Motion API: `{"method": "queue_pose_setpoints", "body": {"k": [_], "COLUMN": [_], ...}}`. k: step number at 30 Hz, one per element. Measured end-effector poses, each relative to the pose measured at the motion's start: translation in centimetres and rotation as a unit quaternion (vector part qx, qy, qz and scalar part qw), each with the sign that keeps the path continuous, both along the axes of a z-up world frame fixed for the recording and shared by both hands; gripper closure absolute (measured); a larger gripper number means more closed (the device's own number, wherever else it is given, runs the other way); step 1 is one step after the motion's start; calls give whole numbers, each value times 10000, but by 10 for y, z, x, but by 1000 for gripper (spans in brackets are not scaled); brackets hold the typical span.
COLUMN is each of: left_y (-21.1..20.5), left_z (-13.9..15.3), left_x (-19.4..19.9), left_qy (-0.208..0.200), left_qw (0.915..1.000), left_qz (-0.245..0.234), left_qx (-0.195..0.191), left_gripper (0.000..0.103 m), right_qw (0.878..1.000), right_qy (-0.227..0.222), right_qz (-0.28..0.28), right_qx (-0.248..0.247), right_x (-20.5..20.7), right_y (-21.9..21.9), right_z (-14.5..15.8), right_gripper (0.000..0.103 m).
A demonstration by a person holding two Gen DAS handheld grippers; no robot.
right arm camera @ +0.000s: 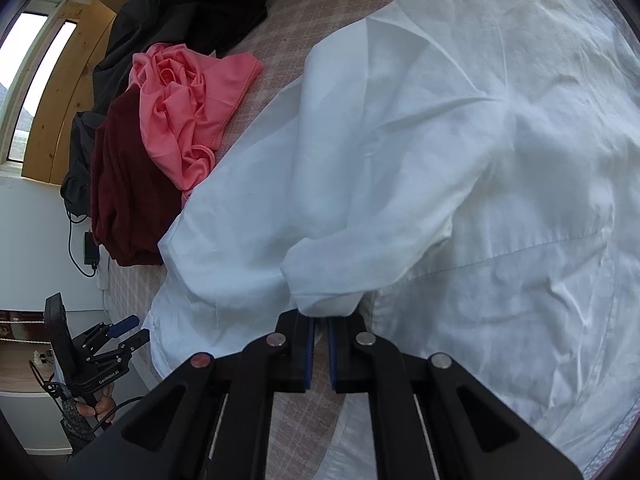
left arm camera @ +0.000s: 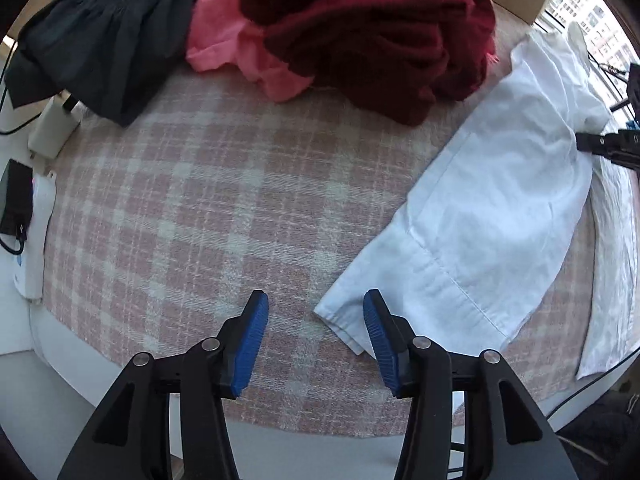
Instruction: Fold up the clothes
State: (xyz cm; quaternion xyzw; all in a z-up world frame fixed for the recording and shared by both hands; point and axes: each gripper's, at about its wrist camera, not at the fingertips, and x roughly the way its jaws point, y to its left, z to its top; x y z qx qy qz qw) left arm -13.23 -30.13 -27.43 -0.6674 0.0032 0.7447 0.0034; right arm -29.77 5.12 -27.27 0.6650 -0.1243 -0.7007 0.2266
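Observation:
A white shirt (left arm camera: 500, 200) lies spread on the pink plaid blanket (left arm camera: 200, 200), one long sleeve stretched toward the near edge. Its cuff (left arm camera: 340, 320) rests between the blue pads of my left gripper (left arm camera: 316, 300), close to the right pad; the pads do not press on it and the gripper is open, pointing down. In the right wrist view the shirt (right arm camera: 440, 140) fills the frame, and my right gripper (right arm camera: 320, 322) is shut on a bunched fold of it (right arm camera: 324, 300). The left gripper (right arm camera: 132, 330) shows small at lower left.
At the far side of the blanket lies a pile: a dark red knit (left arm camera: 372, 28), a pink garment (left arm camera: 224, 28) and a dark grey one (left arm camera: 100, 36). A white device (left arm camera: 36, 232) and cables sit off the blanket's left edge. A hand (right arm camera: 100, 404) holds the left gripper's handle.

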Motion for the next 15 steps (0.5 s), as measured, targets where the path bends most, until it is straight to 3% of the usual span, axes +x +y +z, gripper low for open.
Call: {"method": "queue_pose_setpoints", "body": {"k": [7,12,15], "left_y": [18,11,0], "left_z": [3,3,11], "left_x": [4,1,2], "left_qy": [-6,-51,17], "left_qw": [9987,9993,9995], "left_qz": [-493,-360,-181], "left_qx": [-148,33,253], "left_gripper": [77,99,102], "right_qw": [10000,9999,9999], "right_qy": [-41,-20,-18], "right_qz": [-28,-39,-37], "right_qx": [69,143,162], "right_x": [3,5,6], "right_y": [1,0,-1], "right_z": [-6,-7,-8], "right_gripper": [97,97,97]}}
